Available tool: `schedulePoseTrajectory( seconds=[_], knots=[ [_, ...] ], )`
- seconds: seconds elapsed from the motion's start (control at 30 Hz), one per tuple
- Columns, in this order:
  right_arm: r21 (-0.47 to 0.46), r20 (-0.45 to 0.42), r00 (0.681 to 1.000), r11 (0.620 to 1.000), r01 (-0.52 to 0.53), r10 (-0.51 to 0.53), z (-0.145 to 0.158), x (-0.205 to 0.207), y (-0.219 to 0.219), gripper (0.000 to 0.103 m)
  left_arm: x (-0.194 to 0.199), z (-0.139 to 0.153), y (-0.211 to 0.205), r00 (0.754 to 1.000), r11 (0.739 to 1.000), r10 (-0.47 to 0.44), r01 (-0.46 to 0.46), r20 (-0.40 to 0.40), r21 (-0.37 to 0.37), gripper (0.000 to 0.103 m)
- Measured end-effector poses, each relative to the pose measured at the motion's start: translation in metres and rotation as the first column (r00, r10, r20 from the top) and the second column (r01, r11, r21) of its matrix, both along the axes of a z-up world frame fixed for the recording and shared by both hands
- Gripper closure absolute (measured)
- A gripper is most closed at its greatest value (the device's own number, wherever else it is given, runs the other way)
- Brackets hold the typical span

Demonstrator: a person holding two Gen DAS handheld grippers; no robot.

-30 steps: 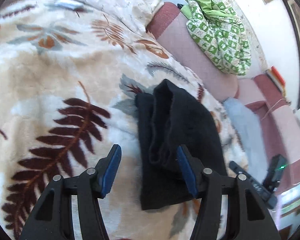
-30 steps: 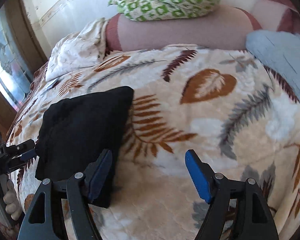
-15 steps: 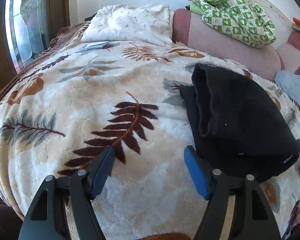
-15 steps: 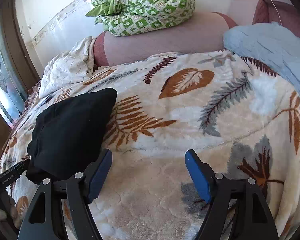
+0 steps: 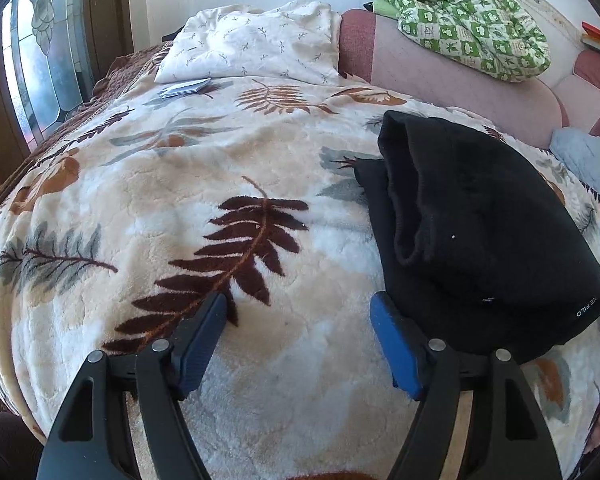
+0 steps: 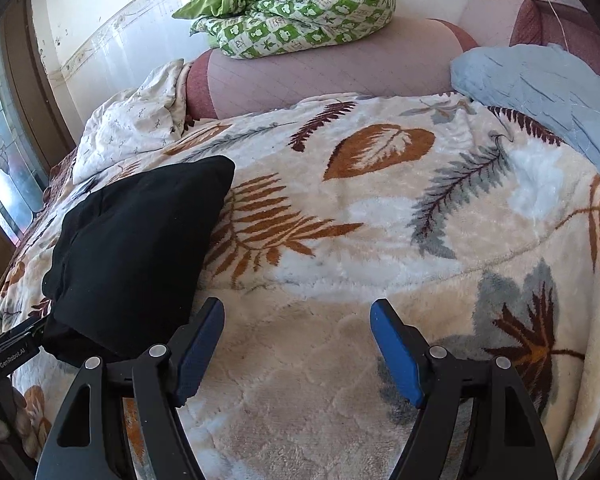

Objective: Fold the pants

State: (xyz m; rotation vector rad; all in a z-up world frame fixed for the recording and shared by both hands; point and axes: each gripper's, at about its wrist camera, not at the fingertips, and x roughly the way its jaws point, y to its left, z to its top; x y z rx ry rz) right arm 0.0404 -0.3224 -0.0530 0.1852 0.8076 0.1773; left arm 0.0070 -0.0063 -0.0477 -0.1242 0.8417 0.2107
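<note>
Folded black pants (image 6: 136, 256) on leaf-print blanket (image 6: 380, 240)

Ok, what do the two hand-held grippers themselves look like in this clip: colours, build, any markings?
Both match: the left hand-held gripper and right hand-held gripper have two black plastic fingers with triangular cut-outs, silver rivets at the joints, and blue pads on the inner faces. In the right wrist view the left gripper's black body shows white "GenRobot.AI" lettering. No cables or sleeves show.
</note>
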Motion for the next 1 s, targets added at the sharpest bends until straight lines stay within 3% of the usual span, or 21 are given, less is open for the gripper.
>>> schedulePoseTrajectory(
  seconds=[1.0],
  knots=[
    [-0.005,-0.041,0.999,1.0,0.003,-0.003,-0.0105,0.0034,0.0007,0.019,-0.0006,-0.0002,0.0006,1.0,1.0,0.003,-0.003,0.011,-0.014,0.028]
  ],
)
